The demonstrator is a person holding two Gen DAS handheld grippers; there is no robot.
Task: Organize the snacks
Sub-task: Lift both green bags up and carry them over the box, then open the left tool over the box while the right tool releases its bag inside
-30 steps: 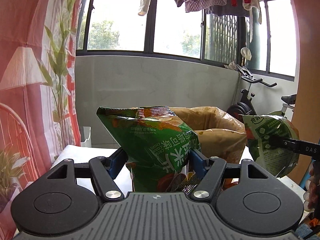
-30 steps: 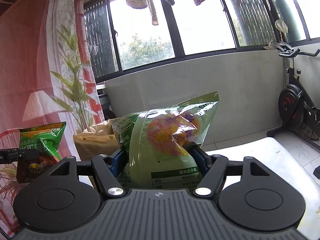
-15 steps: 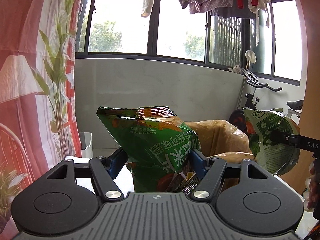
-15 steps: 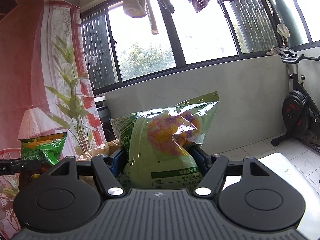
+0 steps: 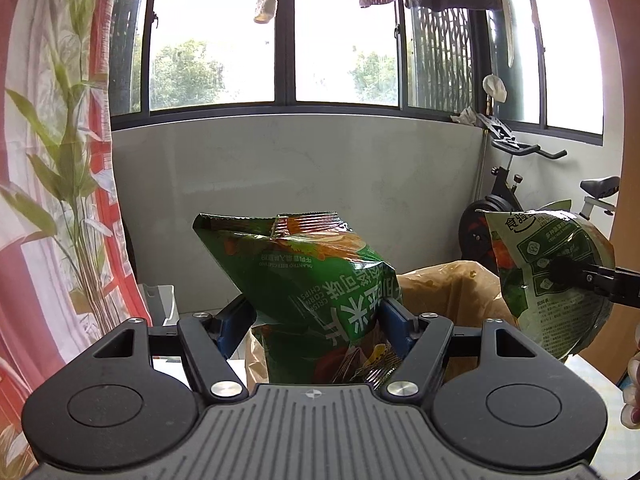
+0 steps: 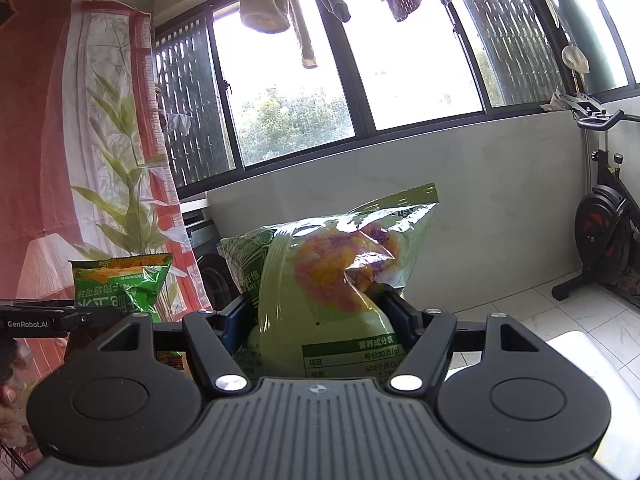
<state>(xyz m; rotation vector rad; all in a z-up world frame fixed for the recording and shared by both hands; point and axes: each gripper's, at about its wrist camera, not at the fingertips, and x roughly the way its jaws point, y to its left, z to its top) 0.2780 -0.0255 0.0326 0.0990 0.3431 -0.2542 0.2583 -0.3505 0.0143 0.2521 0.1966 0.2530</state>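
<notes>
**Both snack bags in the air, paper bag ahead: carry and drop clean**

Left gripper (image 5: 316, 312): fingers clamped on the dark green corn chips bag (image 5: 304, 280), pads pinching its lower half, top seal up and tilted. Right gripper (image 6: 320, 312): fingers clamped on the pale green snack bag (image 6: 332, 276), gripped low, clear window with orange and purple pieces facing you. Both bags are off the surface, held in the air side by side. In the left view the pale bag shows at the right edge, with the brown paper bag (image 5: 452, 292) sitting open between and behind the two.

Judgement: you're mid-carry, and the paper bag looks like the destination, though I can't confirm that.

How to do it well:
- Keep the squeeze as it is. Both bags are puffy and slick; more pressure risks crushing chips or popping a seal, less and they slide out.
- Bring one bag over the opening at a time so the grippers don't knock together.
- Get the bag's bottom edge past the paper rim before you let go; the rim looks soft and crumpled and may fold in if you push on it.
- Lower, don't drop from height.
- Mind the tabletop (image 5: 600, 376) edge near the right hand (image 5: 632, 392).
</notes>
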